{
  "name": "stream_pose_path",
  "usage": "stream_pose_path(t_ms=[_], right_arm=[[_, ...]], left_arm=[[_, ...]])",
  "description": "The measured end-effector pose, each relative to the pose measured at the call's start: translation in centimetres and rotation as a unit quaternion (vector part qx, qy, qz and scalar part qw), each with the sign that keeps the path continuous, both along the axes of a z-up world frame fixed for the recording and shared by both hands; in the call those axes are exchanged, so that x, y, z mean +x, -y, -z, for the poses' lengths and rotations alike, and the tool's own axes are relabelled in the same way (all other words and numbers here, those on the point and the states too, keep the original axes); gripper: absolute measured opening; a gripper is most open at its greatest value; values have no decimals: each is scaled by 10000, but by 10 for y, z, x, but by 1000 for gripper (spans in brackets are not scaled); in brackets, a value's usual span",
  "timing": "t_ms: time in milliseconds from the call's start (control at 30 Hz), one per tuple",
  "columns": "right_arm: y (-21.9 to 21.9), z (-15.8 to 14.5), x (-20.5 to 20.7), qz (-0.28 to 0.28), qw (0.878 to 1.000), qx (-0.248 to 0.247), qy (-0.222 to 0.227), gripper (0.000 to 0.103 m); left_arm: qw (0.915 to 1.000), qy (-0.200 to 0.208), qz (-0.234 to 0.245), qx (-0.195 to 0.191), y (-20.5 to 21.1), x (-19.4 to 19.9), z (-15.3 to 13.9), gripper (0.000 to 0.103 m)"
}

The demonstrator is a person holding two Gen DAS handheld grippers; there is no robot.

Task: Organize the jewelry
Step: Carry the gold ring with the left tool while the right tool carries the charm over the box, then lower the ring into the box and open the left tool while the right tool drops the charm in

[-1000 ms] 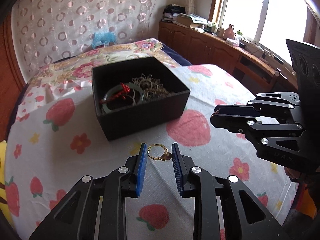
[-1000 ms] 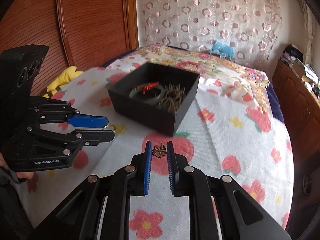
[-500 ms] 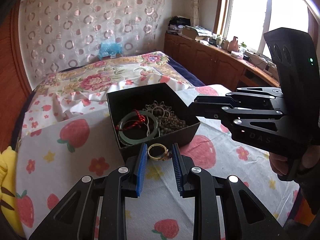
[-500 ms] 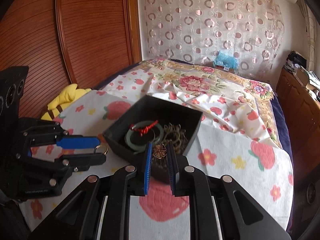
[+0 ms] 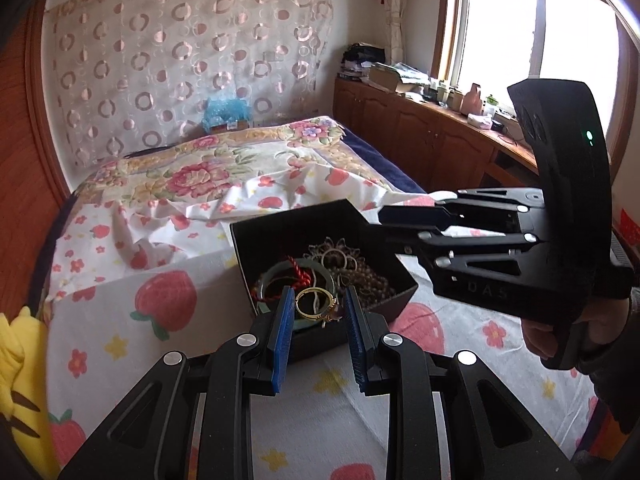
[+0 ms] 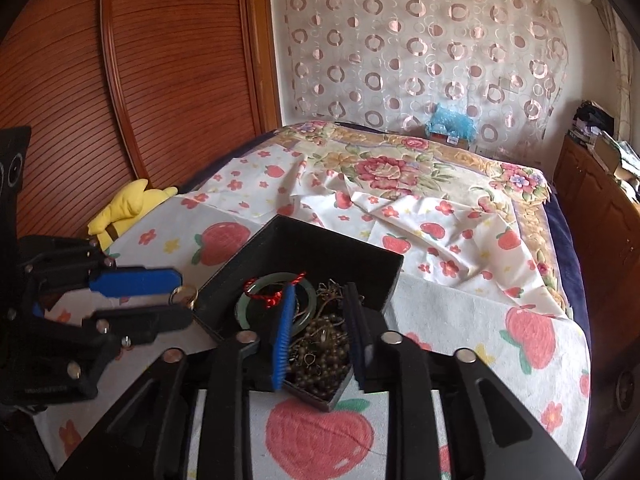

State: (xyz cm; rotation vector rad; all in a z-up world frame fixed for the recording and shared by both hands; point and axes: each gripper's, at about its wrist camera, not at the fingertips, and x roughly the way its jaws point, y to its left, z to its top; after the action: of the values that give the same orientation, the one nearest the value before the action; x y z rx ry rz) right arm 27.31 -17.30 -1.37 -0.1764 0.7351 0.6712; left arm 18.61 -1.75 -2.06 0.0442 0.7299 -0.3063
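A black open box (image 5: 398, 294) (image 6: 386, 270) stands on the strawberry cloth and holds a green bangle with red cord (image 6: 276, 290), brown beads (image 6: 322, 354) and a metal flower piece (image 5: 334, 250). My left gripper (image 5: 318, 308) is shut on a gold ring (image 5: 316, 306) and holds it over the box's near edge; the ring also shows in the right wrist view (image 6: 184, 295). My right gripper (image 6: 320, 322) is open and empty, hovering over the box's contents. The small brooch it held is no longer between its pads.
The cloth-covered table (image 6: 472, 320) stands against a bed with a floral quilt (image 6: 392, 168). A yellow plush toy (image 6: 128, 204) lies at the table's left edge. A wooden cabinet (image 5: 432, 140) runs along the right under the window.
Both grippers moved forward over the box. The right gripper opened and let go of the small brooch into the box. The left still holds the gold ring.
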Motion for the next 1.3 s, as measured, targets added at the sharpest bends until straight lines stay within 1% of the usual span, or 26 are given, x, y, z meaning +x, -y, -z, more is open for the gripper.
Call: stream_pose_path(t_ms=[333,567,733,800,833,867,933,1000,1067,1100,1167,1200,1233,1300], right_arm=[[16,7,-3,166,9998,31,-57,29],[22,12,-6,280,9995,69,-112,29],[28,17,-8,345,9993,92,-135,29],[29,17,-11,364,9992,97,-129,29],[30,17,-13,376,9992,106,-126,29],[28,16,-15,388,9991,109,-122,29],[30,15,-19,416,9990,122,-98,29],[32,13,-23,444,9989,148,-74,29],[35,11,-30,487,9986,179,-22,29],[36,10,-33,517,9985,184,2,29],[39,8,-40,574,9981,203,47,29],[41,7,-44,609,9979,210,75,29],[42,7,-48,644,9976,217,99,30],[46,6,-58,743,9968,240,165,39]], left_arm=[[9998,-40,-52,213,2,37,8,23],[9994,-59,-212,265,-2,65,8,23],[9990,-119,-370,228,-6,74,10,24],[9988,-143,-422,226,-7,73,11,29],[9986,-141,-456,230,-7,72,11,39],[9985,-136,-486,232,-8,69,11,43],[9983,-150,-512,228,-10,65,12,44],[9981,-144,-555,238,-12,58,11,48],[9978,-109,-615,236,-14,47,10,60],[9976,-87,-644,236,-15,43,9,63],[9971,-29,-729,233,-18,29,8,72],[9968,-5,-766,237,-18,24,7,75],[9964,31,-812,246,-18,18,7,80],[9953,140,-920,252,-20,2,5,86]])
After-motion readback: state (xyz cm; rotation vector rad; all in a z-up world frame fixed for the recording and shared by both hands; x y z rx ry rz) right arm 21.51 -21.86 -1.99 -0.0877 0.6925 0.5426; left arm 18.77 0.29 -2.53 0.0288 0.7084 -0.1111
